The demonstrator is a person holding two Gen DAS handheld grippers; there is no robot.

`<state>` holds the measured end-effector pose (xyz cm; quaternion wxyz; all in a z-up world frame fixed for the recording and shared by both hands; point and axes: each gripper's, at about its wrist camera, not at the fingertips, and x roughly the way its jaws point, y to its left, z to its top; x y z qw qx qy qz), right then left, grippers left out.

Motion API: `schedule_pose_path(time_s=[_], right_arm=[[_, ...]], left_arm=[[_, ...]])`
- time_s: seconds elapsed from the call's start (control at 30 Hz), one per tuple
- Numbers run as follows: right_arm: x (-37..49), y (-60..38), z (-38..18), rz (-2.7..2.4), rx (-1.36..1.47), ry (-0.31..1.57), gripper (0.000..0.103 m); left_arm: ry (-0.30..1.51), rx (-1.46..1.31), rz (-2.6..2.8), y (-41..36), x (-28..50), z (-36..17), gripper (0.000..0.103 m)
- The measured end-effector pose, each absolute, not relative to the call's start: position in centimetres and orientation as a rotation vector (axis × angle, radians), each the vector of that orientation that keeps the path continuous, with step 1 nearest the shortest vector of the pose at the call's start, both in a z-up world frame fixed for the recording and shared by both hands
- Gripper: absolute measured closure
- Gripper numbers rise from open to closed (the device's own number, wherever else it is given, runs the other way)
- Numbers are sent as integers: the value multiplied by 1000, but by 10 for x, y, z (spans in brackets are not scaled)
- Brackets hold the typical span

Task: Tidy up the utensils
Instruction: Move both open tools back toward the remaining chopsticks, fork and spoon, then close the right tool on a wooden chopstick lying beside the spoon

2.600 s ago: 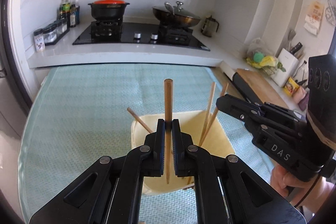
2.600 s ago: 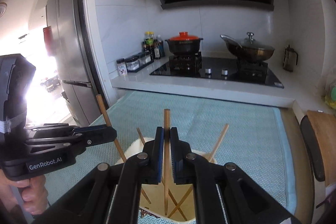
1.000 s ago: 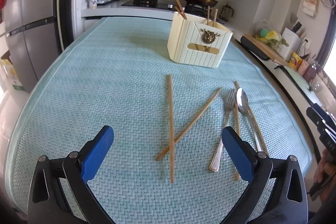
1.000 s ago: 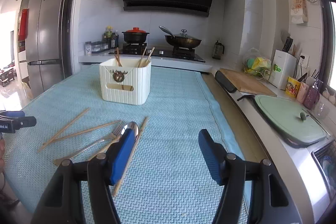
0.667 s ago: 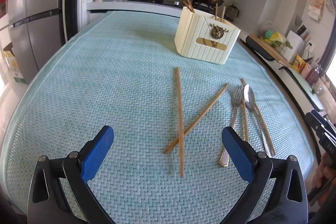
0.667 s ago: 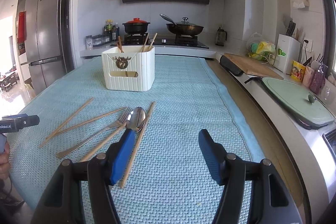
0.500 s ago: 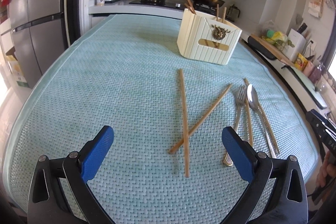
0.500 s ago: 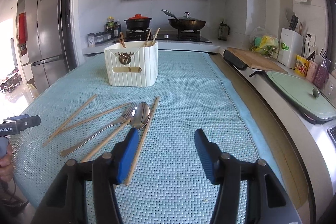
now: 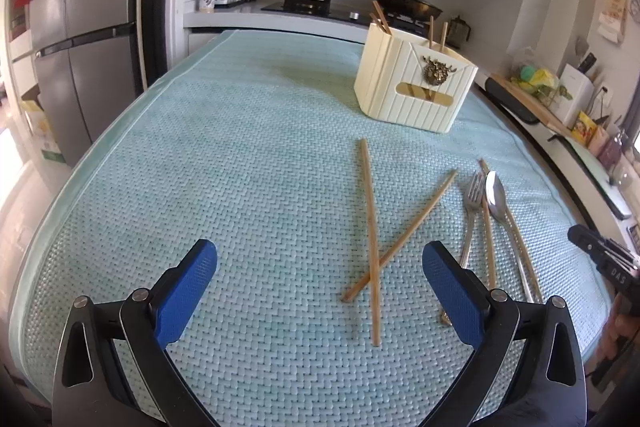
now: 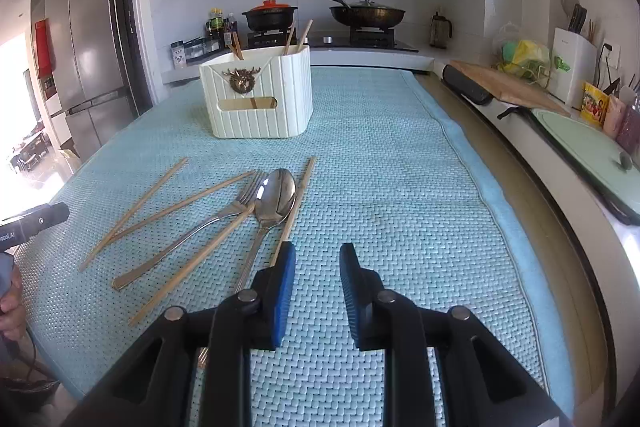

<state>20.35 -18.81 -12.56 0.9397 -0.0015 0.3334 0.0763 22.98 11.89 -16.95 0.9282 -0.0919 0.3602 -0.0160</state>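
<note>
Utensils [image 10: 276, 195] beside "DAS" tool [image 9: 608, 259] (right).

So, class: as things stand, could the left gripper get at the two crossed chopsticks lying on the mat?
Probably yes. The left gripper is open, the crossed chopsticks lie flat just ahead between its fingers, and nothing covers them; the fork sits off to the side.

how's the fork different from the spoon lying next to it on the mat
The fork ends in tines, while the spoon has a smooth oval bowl that reflects light. In the right wrist view the fork lies slanted, its handle running off to the left, while the spoon's handle comes almost straight toward the camera. Both are shiny metal and lie flat on the blue woven mat, heads close together and pointing toward the cream holder.
</note>
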Motion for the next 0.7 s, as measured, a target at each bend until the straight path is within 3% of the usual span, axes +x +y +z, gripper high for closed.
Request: schedule_pose_path(time_s=[0.3,0.47,0.7], right_arm=[[258,-168,-148,257,38,821,82],[280,-153,-164,252,3,887,94],[270,-166,-166,146,46,907,96]], left_arm=[[730,-191,-25,121,226,-167,1],[737,-188,-13,123,226,-169,1],[749,-191,0,126,228,-174,1]])
